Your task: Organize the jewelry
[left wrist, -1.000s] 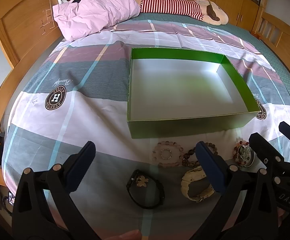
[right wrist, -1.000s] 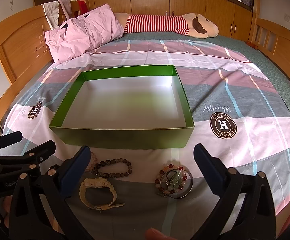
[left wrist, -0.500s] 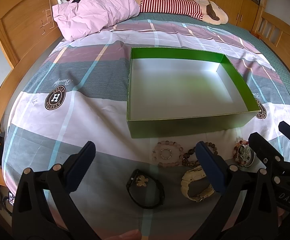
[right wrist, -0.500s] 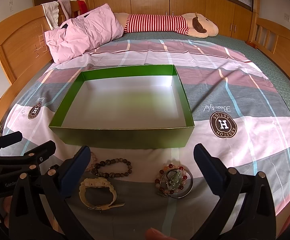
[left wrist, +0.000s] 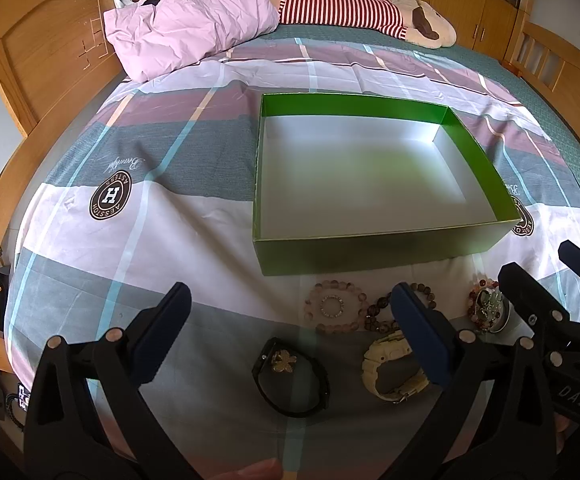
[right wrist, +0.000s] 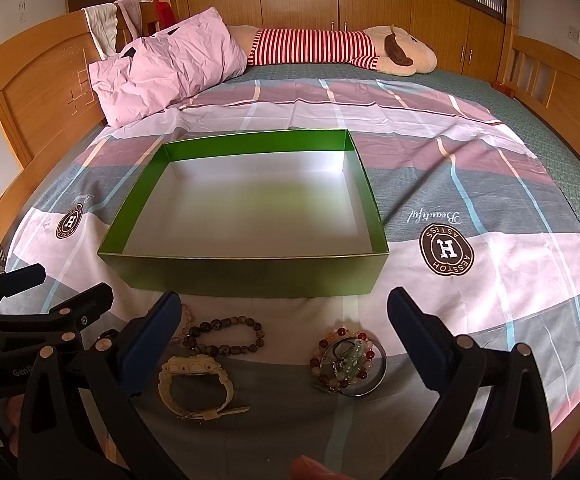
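Note:
An empty green box [left wrist: 369, 254] [right wrist: 250, 276] with a white inside lies on the bed. In front of it lie a black bracelet with a gold flower [left wrist: 290, 376], a cream watch [left wrist: 389, 368] [right wrist: 196, 380], a pink bead bracelet [left wrist: 333, 308], a dark bead bracelet [right wrist: 226, 336] and a bangle with coloured beads and a jade charm [right wrist: 347, 362] [left wrist: 489, 308]. My left gripper [left wrist: 290, 312] hovers open above the black bracelet. My right gripper [right wrist: 284, 316] stands open above the watch and the bangle. Neither holds anything.
A pink pillow [left wrist: 186, 28] and a striped plush toy [right wrist: 329, 48] lie at the far end of the bed. Wooden bed frames [left wrist: 50, 60] rise at left and right. The patterned sheet [right wrist: 489, 200] spreads around the box.

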Motion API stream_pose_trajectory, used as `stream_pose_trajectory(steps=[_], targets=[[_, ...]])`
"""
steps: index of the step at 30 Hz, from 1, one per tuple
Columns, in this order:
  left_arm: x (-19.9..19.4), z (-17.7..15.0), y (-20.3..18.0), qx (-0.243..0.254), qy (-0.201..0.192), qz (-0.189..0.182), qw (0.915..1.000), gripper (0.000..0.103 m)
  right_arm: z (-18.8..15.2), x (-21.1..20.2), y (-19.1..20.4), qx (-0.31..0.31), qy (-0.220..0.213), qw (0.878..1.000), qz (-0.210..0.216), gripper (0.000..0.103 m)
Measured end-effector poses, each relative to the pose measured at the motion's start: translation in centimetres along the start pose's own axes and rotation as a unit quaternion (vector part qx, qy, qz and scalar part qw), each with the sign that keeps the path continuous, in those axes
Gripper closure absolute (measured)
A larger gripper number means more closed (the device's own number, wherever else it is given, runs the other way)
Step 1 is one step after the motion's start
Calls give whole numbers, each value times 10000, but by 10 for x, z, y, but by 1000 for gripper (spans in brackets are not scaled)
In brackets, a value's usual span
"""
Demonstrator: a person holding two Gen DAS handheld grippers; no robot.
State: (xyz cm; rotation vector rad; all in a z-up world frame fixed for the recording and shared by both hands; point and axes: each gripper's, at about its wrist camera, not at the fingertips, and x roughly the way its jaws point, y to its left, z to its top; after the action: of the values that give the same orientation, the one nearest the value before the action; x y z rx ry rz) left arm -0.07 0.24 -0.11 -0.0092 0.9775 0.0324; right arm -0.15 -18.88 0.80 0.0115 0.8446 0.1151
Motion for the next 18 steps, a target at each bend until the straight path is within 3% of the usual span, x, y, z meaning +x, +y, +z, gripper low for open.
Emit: stream_pose_trajectory(steps=[18], targets=[[1, -1, -2, 20, 17, 15, 10000, 2, 0, -1, 0, 5, -4, 10000, 7, 1]])
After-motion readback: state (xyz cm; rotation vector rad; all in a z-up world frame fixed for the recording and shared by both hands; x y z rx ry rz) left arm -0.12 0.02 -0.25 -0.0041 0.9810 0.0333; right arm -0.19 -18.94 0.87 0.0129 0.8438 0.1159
